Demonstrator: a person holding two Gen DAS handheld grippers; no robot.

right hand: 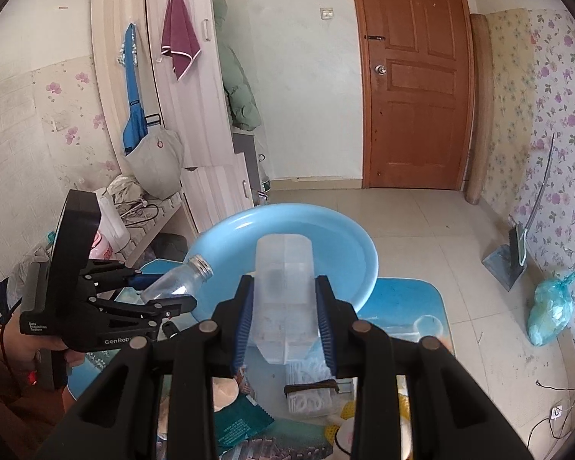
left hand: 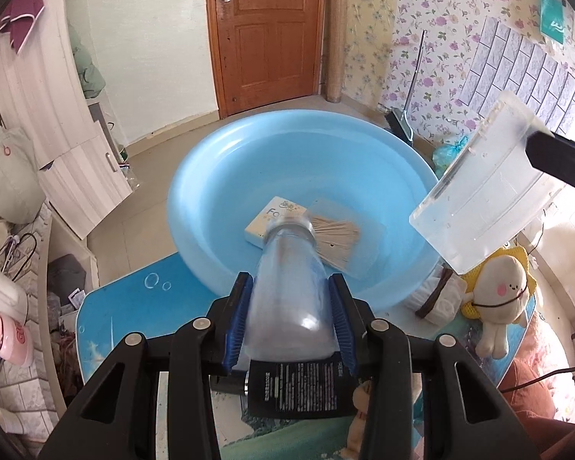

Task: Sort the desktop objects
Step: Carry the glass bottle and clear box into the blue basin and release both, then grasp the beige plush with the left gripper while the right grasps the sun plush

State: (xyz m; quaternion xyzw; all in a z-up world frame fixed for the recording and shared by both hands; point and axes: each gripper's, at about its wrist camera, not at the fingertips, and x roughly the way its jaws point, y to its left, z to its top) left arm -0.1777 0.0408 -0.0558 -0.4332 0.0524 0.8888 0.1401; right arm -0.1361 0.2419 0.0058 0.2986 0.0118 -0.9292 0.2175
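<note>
Left wrist view: blue basin [left hand: 218, 176] on counter [left hand: 134, 306], tissue pack [left hand: 266, 220] and probably toothpicks inside. Left tongs [left hand: 291, 326] clamped on clear bottle [left hand: 287, 291]; right tongs [right hand: 285, 320] gripping translucent box [right hand: 283, 291]. Lower over basin before releasing.

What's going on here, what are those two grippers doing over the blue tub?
A person is sorting desk items into the blue basin. The left gripper is shut on a clear glass bottle, its neck pointing over the basin. The right gripper holds a clear plastic container above it. A tissue pack and bagged toothpicks already lie inside.
</note>
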